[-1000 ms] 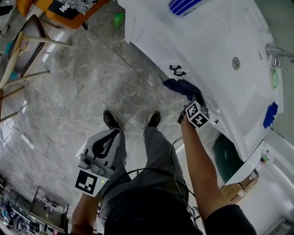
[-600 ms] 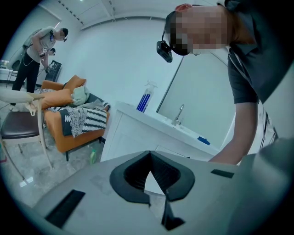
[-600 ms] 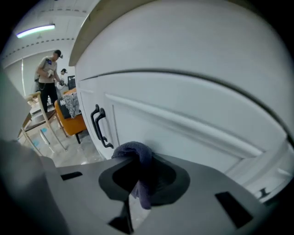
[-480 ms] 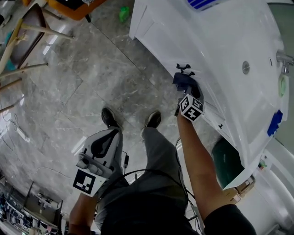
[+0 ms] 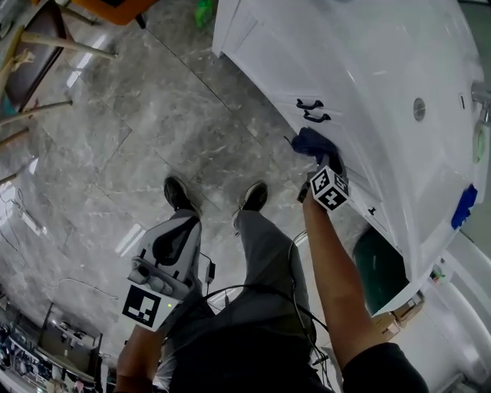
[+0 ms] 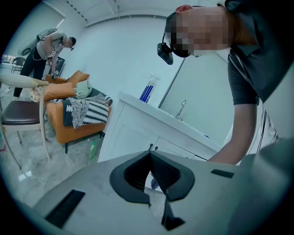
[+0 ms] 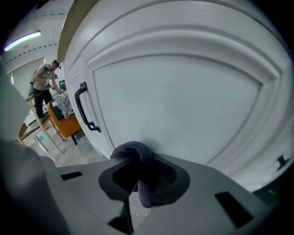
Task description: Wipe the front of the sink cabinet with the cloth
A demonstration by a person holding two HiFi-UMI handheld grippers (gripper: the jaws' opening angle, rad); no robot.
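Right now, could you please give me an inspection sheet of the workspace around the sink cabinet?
Surface: white sink cabinet front, no marks seen; two black handles beside the wiped panel.
Job's things: dark blue cloth, against the door panel.
Clutter: green bottle on the grey floor; blue item on the sink top, kind unclear.
Grippers: right gripper shut on the cloth; left gripper shut and empty, held low, away from the cabinet.
Cables: black cable across the person's lap.
Surroundings: orange seat, wooden chair, another person in the background.
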